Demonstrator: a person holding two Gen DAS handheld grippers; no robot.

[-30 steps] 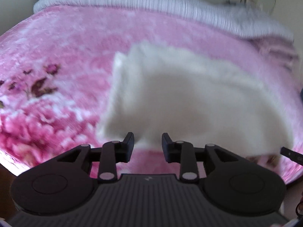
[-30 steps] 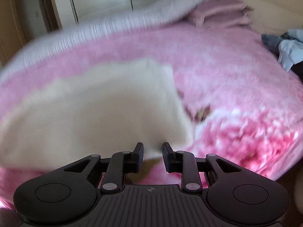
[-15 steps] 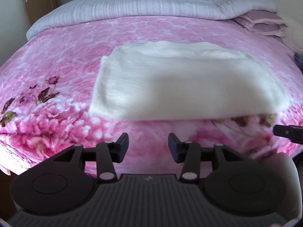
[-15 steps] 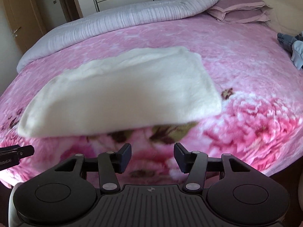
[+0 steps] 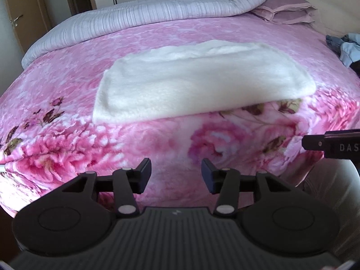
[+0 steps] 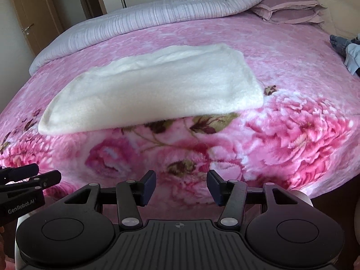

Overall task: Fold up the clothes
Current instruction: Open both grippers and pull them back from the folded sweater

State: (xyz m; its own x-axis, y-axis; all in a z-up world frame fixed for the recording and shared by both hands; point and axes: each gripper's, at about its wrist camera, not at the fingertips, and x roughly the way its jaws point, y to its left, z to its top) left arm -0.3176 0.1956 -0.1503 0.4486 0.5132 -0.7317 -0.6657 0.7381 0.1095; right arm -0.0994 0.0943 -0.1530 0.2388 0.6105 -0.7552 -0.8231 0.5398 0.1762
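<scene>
While both claws hang empty, the folded cream fleece (image 5: 202, 85) lies flat on the pink bed (image 5: 157, 139), well ahead of the tips.
I'd call it soft, light, floppy w/ no stiff edge, so I'd pinch near-edge corners. Left gripper (image 5: 175, 175) jaws opening, right gripper (image 6: 181, 185) jaws apart, nothing btwn. Layers underneath hidden; jeans pile (image 6: 344, 45) cut off far right.

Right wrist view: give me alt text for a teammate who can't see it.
A folded cream fleece garment lies flat on a pink floral blanket covering a bed. The right gripper hovers in front of it, fingers apart and empty. The left gripper shows at the left edge; blue clothes lie far right.
</scene>
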